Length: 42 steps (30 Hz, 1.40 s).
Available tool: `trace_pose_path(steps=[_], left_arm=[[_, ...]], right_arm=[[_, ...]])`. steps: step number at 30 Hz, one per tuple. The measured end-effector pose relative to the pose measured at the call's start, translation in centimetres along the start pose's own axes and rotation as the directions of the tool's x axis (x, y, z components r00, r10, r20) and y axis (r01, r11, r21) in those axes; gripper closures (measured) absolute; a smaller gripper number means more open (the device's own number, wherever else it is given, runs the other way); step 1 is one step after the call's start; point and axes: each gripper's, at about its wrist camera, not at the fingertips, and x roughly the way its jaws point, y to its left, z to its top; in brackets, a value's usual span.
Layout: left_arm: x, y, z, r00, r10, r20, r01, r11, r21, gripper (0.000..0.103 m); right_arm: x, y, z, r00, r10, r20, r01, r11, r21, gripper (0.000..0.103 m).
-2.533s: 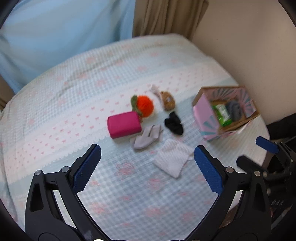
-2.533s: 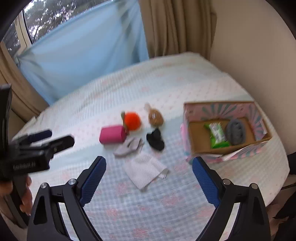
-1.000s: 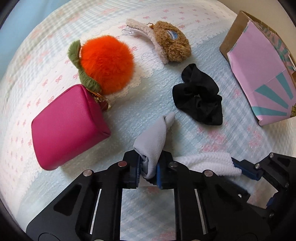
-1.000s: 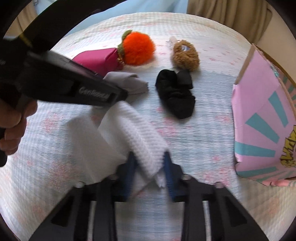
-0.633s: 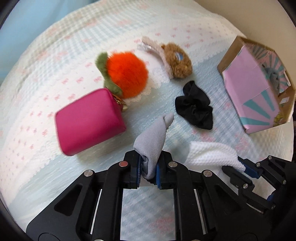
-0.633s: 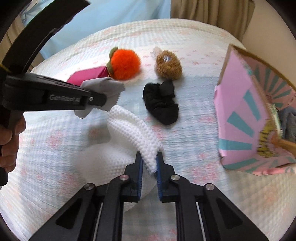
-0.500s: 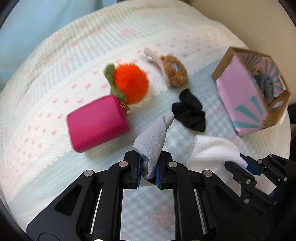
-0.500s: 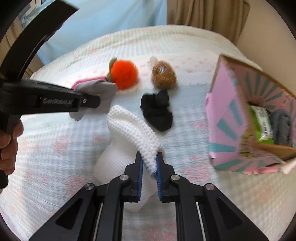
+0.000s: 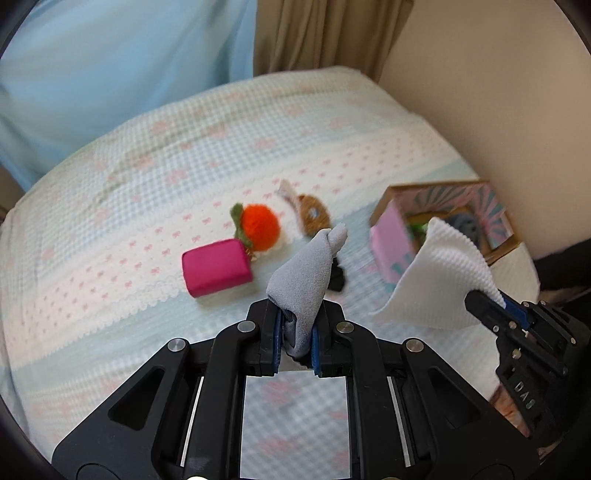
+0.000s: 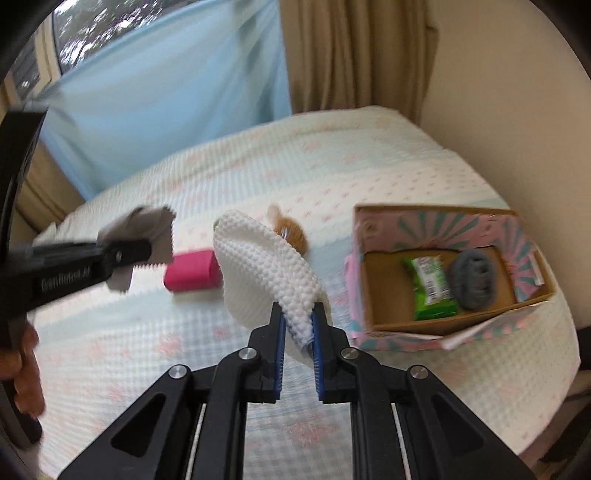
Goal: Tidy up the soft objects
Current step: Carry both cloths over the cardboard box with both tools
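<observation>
My left gripper (image 9: pixel 294 326) is shut on a grey cloth (image 9: pixel 304 277) and holds it above the bed; it also shows in the right wrist view (image 10: pixel 147 236). My right gripper (image 10: pixel 297 325) is shut on a white waffle cloth (image 10: pixel 266 273), lifted off the bed left of the open pink box (image 10: pixel 448 280); the cloth also shows in the left wrist view (image 9: pixel 439 280). The box holds a green packet (image 10: pixel 430 282) and a grey soft item (image 10: pixel 472 278). On the bed lie a pink pouch (image 9: pixel 216 267), an orange pompom (image 9: pixel 260 227), a brown plush (image 9: pixel 314 216) and a partly hidden black scrunchie (image 9: pixel 337 278).
The bed (image 9: pixel 129 206) has a checked pastel cover. A beige wall (image 9: pixel 498 92) stands right of the box (image 9: pixel 391 240). Curtains (image 9: pixel 321 33) hang behind the bed. The bed's edge drops off at the right, beyond the box.
Both grippers have risen and pulled back with their cloths lifted clear of the bed. The right gripper has swung toward the box, whose inside now shows.
</observation>
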Motion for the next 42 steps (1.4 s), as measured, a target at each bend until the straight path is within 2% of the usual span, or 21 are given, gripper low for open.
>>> trace_pose_path(steps=[4,8,12,17,22,31,38,42], left_arm=[[-3.2,-2.1,1.1,0.999,0.020,0.044,-0.020,1.000,0.012,0.093],[-5.2,-4.4,2.6,0.997,-0.011,0.072,0.011,1.000,0.002,0.093],[-5.6,-7.4,4.1,0.996,-0.032,0.084,0.032,0.999,0.010,0.093],[-4.4,-11.7,5.5,0.996,-0.039,0.074,0.039,0.999,0.002,0.093],[-1.4,-16.4,7.0,0.997,-0.064,0.040,0.065,0.998,-0.022,0.093],[7.7,-22.8,8.3,0.994,-0.069,-0.080,0.064,0.996,-0.058,0.093],[14.6,-25.3,8.1,0.980,-0.063,-0.188,0.042,0.992,-0.115,0.093],[18.3,-26.0,7.2,0.958,-0.053,-0.281,0.018,0.992,-0.125,0.093]], right_arm=[[-4.1,-1.6,2.1,0.998,-0.064,0.022,0.063,0.998,0.030,0.091],[-6.5,-4.3,4.0,0.994,-0.098,0.043,0.094,0.991,0.091,0.091],[-8.2,-7.7,5.6,0.992,-0.121,0.048,0.113,0.984,0.137,0.091],[-8.4,-12.6,7.0,0.994,-0.105,0.034,0.097,0.978,0.184,0.091],[-7.1,-17.8,8.5,0.997,-0.078,-0.007,0.078,0.980,0.181,0.091],[-2.3,-26.3,9.6,0.992,-0.049,-0.120,0.072,0.979,0.191,0.091],[2.9,-30.3,9.8,0.968,-0.015,-0.249,0.062,0.981,0.184,0.091],[6.0,-32.0,9.7,0.946,0.026,-0.324,0.049,0.974,0.221,0.091]])
